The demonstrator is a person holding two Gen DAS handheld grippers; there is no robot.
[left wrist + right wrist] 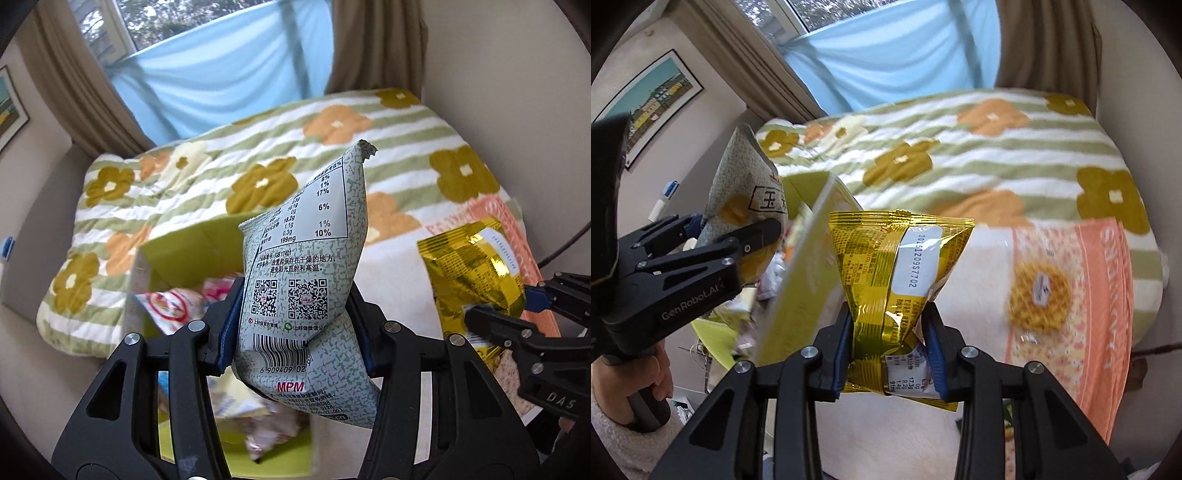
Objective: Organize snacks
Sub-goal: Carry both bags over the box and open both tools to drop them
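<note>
Box: green carton at the left, on the bed's near left part, open-topped, blurred snack packets inside.
Left tongs: clamped on a grey speckled snack bag, held upright above the box, barcode side facing the camera.
Right tongs: clamped on a gold foil snack pack, held clear of the bed.
Bed: flowered striped blanket; an orange waffle package lies flat near its right edge.
</note>
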